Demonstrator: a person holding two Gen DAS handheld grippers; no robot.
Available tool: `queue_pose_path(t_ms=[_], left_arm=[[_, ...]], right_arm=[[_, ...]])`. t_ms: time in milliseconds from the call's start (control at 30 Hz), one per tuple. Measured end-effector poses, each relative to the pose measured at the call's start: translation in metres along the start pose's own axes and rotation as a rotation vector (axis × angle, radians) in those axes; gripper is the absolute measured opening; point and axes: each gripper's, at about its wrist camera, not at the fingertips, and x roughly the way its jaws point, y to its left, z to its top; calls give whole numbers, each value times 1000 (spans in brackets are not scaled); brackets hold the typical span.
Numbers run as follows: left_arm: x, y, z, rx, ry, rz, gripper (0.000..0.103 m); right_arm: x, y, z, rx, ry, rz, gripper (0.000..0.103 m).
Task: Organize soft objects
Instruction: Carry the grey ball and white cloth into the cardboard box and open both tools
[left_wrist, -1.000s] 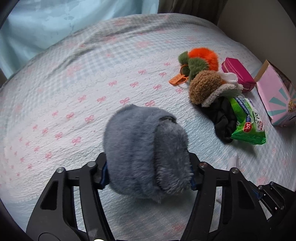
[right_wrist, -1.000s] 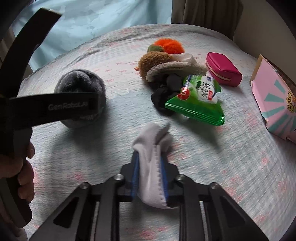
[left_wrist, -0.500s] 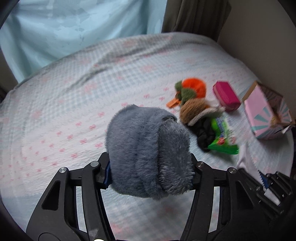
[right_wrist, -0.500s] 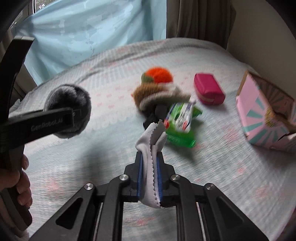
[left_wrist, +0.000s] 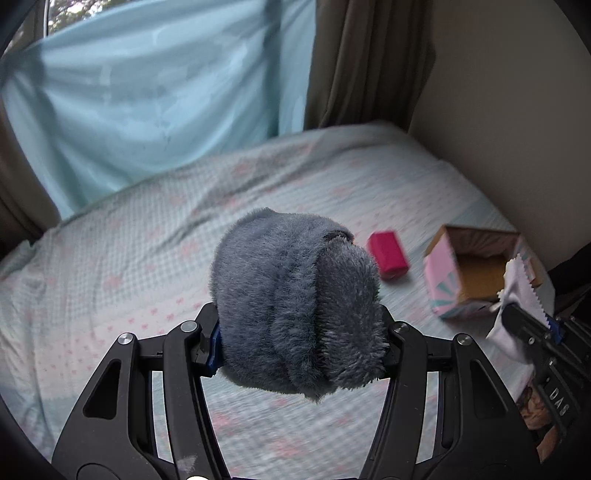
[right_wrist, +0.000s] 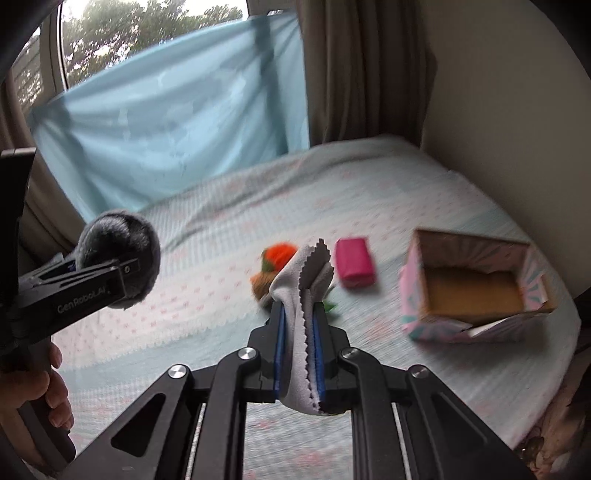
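Wide bed (left_wrist: 155, 236) in pale checked cover with pink bows, filling the lower room beneath a blue curtain (left_wrist: 147, 96). Toward the right edge, an open pink box (right_wrist: 476, 284), mouth turned up and tilted toward the cameras, brown inside and apparently holding nothing yet; probably the place meant for the soft things. Beside it a magenta pouch (right_wrist: 354, 267), and further left a small heap of orange, green and brown plush (right_wrist: 275, 262), half hidden and blurred.

Raised clear of the cover, a grey furry bundle (left_wrist: 295, 314), clamped across its width by the left gripper (left_wrist: 299, 332), jaws spread wide around the bulk and pressing in from both sides. Held that way likely because the fur squashes and needs a broad bite. Long axis roughly up and away from the camera, folded seam toward the right.

Smaller, a grey-white cloth (right_wrist: 303, 314) with zigzag edges, pinched flat by the right gripper (right_wrist: 299, 332), jaws nearly together. Long axis along the fingers, free serrated end standing upward and forward, loose tail drooping below. Also aloft, left of the box.

Hand (right_wrist: 33, 398) on the left handle.
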Motion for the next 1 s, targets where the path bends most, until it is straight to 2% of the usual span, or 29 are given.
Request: queue_pose_path(t_ms=[200, 433, 567, 700, 833, 1000], left_arm=[[-27, -70, 34, 29, -52, -27, 53], [-10, -173, 59, 27, -41, -58, 53], [21, -240, 70, 30, -13, -94, 53], [58, -292, 68, 32, 40, -123, 53], [103, -332, 62, 35, 126, -124, 53], [159, -360, 47, 49, 231, -122, 53]], right_arm=[[-36, -66, 34, 37, -50, -34, 13], [-38, -168, 61, 61, -46, -46, 13], [-32, -225, 74, 59, -20, -49, 12], [-9, -270, 81, 46, 30, -55, 12], [23, -307, 81, 67, 94, -47, 12], [71, -343, 73, 100, 191, -30, 12]])
